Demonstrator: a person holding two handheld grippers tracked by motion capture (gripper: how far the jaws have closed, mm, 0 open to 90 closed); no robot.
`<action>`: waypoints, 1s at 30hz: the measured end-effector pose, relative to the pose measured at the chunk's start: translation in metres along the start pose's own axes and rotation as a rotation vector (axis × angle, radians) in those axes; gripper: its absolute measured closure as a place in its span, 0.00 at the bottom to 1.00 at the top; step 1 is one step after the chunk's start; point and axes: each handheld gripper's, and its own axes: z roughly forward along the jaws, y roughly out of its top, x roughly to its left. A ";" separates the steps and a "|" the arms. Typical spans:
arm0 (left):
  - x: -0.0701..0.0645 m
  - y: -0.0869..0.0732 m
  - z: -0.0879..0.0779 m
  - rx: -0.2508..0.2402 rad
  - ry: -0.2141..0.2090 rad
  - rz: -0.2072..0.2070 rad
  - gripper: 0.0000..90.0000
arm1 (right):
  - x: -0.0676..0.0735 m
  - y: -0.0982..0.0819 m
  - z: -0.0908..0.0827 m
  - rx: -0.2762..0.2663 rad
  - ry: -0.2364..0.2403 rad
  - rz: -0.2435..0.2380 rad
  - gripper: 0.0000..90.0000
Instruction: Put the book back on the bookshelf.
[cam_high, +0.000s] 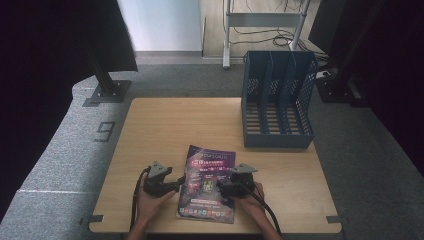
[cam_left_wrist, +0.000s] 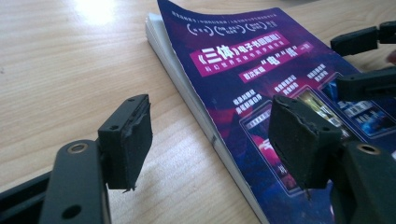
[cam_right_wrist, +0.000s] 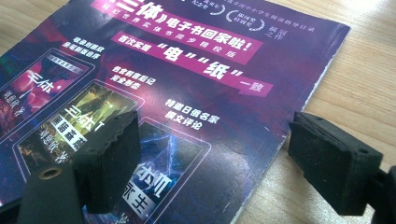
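Pale wood-grain tabletop (cam_high: 165, 125) first, its front edge nearest. Coming in over that edge, two hands, each wrapped round a black two-jaw tool. Between them, flat on the wood near the front, a thick softcover book with a purple and magenta printed cover (cam_high: 210, 172); lies slightly askew, far corner of the cover curling up off the page block.

Left gripper (cam_high: 177, 184) at the book's left edge, jaws spread wide and gripping nothing: one pad over bare wood, the other above the cover, the white page edges in the gap. Right gripper (cam_high: 220, 187) at the opposite edge, likewise released and empty: one pad over the printed cover, the other beyond the edge above the table.

Farther back, well apart from the book, at the table's far right: a dark blue perforated plastic file rack with upright dividers (cam_high: 277, 100), slots empty as far as can be seen.

Risks, judged from here: closing too high and pinching just the loose cover, so tearing or peeling it while the pages stay down; closing with the lower pads not under the block, so shoving the book sideways; lifting unevenly, so letting the pages fan open and sag.
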 end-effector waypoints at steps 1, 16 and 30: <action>-0.001 0.002 0.001 0.003 -0.002 0.002 0.35 | 0.000 0.000 0.000 -0.001 0.001 0.000 0.20; 0.000 0.015 0.030 0.061 -0.005 0.008 0.34 | -0.001 -0.001 -0.002 -0.002 0.004 0.001 0.21; -0.003 0.020 0.051 0.080 -0.019 0.013 0.33 | 0.001 -0.002 -0.003 -0.006 -0.002 0.006 0.22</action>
